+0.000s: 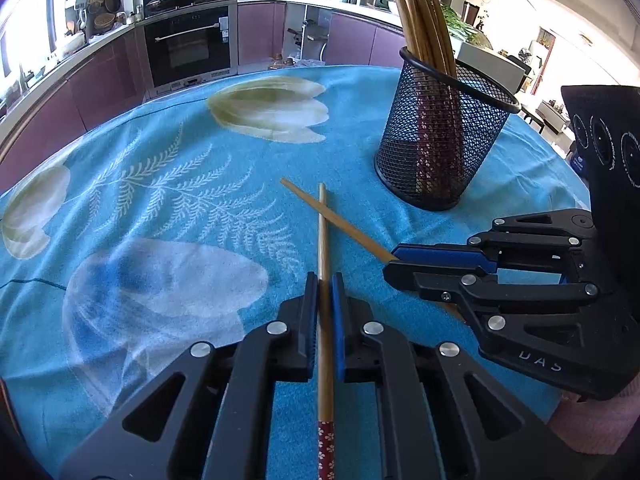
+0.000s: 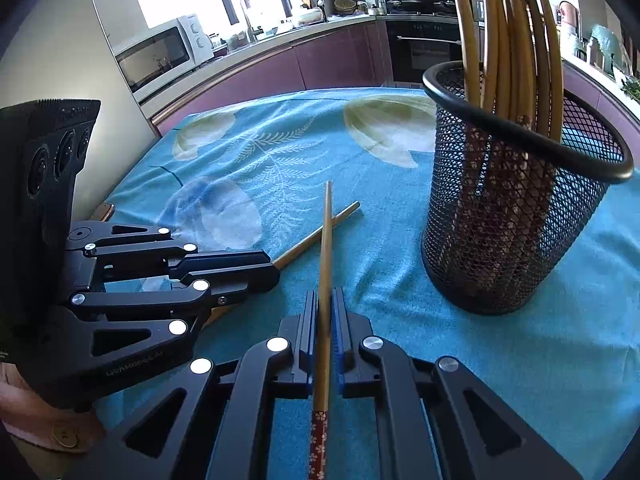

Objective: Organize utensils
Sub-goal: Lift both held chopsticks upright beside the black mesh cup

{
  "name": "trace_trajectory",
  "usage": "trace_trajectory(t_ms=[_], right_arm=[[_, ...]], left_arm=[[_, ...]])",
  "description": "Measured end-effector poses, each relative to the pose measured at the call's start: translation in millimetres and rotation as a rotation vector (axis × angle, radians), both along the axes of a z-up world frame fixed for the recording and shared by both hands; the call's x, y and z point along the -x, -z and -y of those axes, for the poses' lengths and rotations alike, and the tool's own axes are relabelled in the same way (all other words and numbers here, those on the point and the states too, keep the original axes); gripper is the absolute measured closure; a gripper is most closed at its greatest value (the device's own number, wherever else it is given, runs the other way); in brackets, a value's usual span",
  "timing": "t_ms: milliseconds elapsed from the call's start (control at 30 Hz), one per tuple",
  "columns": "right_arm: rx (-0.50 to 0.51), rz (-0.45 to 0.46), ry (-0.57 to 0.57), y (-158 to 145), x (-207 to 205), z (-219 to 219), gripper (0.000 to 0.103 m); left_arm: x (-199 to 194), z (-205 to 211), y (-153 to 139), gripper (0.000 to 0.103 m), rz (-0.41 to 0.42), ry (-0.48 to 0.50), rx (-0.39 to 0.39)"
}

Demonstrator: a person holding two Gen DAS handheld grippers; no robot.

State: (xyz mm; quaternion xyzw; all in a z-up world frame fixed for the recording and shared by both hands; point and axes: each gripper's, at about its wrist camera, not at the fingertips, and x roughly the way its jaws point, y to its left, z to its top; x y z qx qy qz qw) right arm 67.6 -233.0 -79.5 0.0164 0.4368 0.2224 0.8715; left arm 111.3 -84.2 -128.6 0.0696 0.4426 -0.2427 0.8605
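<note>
The left gripper (image 1: 325, 280) is clamped tight on one chopstick (image 1: 322, 232), which runs between its pads with the patterned red end toward the wrist and the plain tip pointing out over the blue cloth (image 1: 160, 200), short of the mesh holder (image 1: 444, 128). Just to its right, the right gripper (image 2: 325, 296) is likewise closed firmly on a second chopstick (image 2: 327, 220), held the same way round, its tip angled toward the holder's near left side. The two sticks cross near their tips in front of the holder; whether they touch the cloth there cannot be told.

The holder stands upright on the cloth to the right of both grippers and already has a bundle of chopsticks (image 2: 508, 40) standing in it, red ends down. No other loose utensils show on the cloth around it. So most of the sorting looks done: these two appear to be the last, picked up but not yet lifted over the rim and dropped in.
</note>
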Motion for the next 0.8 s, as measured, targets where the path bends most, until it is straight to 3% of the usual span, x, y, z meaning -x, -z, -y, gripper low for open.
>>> trace_trajectory(t_ms=[367,800], right_arm=[[-0.049,0.042,0.015,-16,7,11,0.097],[-0.096,0.125,0.025,-49,19,21,0.097]], left_arm=[[3,-1,-6,0.096,0.012,-0.002,0.018],[12,-14,-36,0.096,0.057,-0.004,0.09]])
